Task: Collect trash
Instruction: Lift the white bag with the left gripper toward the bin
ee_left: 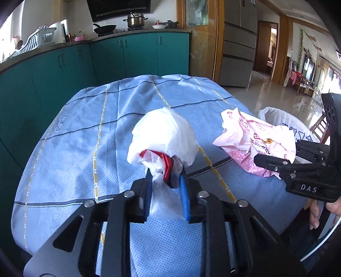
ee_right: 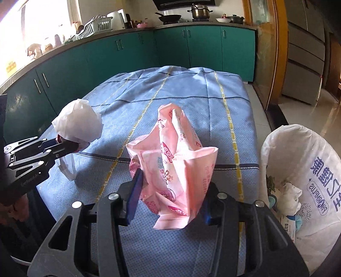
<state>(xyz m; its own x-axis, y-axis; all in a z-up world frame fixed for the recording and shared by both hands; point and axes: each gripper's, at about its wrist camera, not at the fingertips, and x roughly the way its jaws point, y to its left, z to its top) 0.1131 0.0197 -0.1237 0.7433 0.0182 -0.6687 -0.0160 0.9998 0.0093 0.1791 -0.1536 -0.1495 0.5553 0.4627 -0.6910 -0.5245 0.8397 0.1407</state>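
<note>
1. Left wrist view: the left gripper (ee_left: 166,181) has its jaws drawn close together, clenched on the neck of a white bag (ee_left: 163,136); red and dark scraps bunch at the pinch, and a thin tail of the bag hangs down between the blue pads (ee_left: 185,196).
2. The white bag bulges just beyond the jaw tips, held above the blue cloth (ee_left: 85,127) that covers the surface.
3. Right wrist view: the right gripper (ee_right: 170,191) has its jaws set wider, one pad on each side of a crumpled pink bag (ee_right: 172,168), grasping its lower part; the right pad is mostly hidden behind the bag.
4. The pink bag stands up past the jaw tips, its printed top open and folded, with a corner hanging below the pads.
5. In that same view the left gripper (ee_right: 70,147) shows at the left edge with the white bag (ee_right: 77,122) at its tips, well apart from the pink bag.
6. From the left wrist view the right gripper (ee_left: 268,164) enters from the right, with the pink bag (ee_left: 253,144) against its tip.
7. A bin (ee_right: 275,149) lined with a white printed liner stands just beside the surface's right edge, near the right gripper; inside lie crumpled white plastic, a pale blue packet and some greenish scraps.
8. Farther back, teal cabinets (ee_right: 132,55) run under a counter carrying a wok (ee_right: 169,17) and a steel pot (ee_right: 200,11).
</note>
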